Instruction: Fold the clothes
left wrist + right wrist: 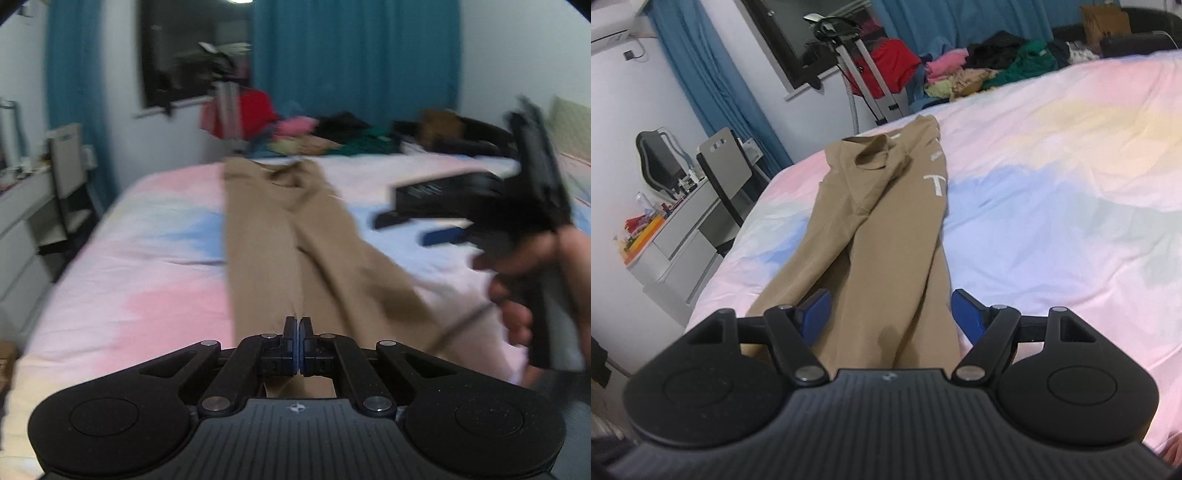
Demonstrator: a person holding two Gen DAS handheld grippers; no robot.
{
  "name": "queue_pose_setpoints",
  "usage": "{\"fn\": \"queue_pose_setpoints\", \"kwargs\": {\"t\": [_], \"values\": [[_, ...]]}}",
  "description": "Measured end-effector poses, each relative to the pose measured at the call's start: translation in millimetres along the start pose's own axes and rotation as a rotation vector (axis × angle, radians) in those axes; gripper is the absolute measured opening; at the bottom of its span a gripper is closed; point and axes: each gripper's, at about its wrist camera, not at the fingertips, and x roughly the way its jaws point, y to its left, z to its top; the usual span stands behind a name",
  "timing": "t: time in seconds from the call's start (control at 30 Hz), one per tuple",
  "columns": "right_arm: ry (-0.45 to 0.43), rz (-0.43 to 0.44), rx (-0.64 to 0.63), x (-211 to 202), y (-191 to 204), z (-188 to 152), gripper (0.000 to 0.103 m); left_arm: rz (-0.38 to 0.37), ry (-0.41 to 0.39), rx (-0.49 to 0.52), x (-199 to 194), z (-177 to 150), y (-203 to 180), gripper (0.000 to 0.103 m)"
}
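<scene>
Tan trousers (266,221) lie lengthwise on the pastel bed sheet (147,258), waistband at the far end. In the left wrist view my left gripper (298,330) is shut, its pads pinched on the near end of the left trouser leg, and cloth shows under the linkage. A hand holds my right gripper (402,225), blurred, over the sheet right of the trousers. In the right wrist view the right gripper (892,312) stands open and straddles a trouser leg (886,221). Its blue pads (816,310) sit beside the leg's edges.
A pile of mixed clothes (979,70) lies at the bed's far edge. A grey desk with drawers (676,240) and a chair (724,173) stand left of the bed. A garment stand (857,62) rises by the window. Bare sheet (1052,184) spreads to the right.
</scene>
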Motion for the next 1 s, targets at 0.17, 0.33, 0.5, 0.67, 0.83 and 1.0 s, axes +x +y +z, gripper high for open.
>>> {"fn": "queue_pose_setpoints", "kwargs": {"t": [0.17, 0.33, 0.5, 0.67, 0.83, 1.0], "values": [[0.005, -0.002, 0.05, -0.7, -9.8, 1.3, 0.074, -0.094, 0.087, 0.03, 32.0, -10.2, -15.5, 0.001], [0.04, 0.006, 0.064, 4.5, -13.9, 1.1, 0.074, -0.216, 0.214, -0.049, 68.6, -19.0, -7.3, 0.003], [0.102, 0.028, 0.121, 10.1, -26.2, -0.7, 0.074, -0.325, 0.21, -0.19, 70.5, -18.7, 16.8, 0.053], [0.184, 0.056, 0.145, 10.4, -41.2, -1.2, 0.074, -0.321, 0.129, -0.406, 57.6, -18.4, 61.9, 0.078], [0.27, 0.062, 0.227, 11.9, -57.6, -17.8, 0.075, -0.159, 0.11, -0.638, 68.9, -19.6, 112.6, 0.079], [0.33, 0.084, 0.307, 14.5, -67.1, -30.3, 0.074, -0.17, 0.201, -0.726, 92.0, -25.8, 123.1, 0.076]]}}
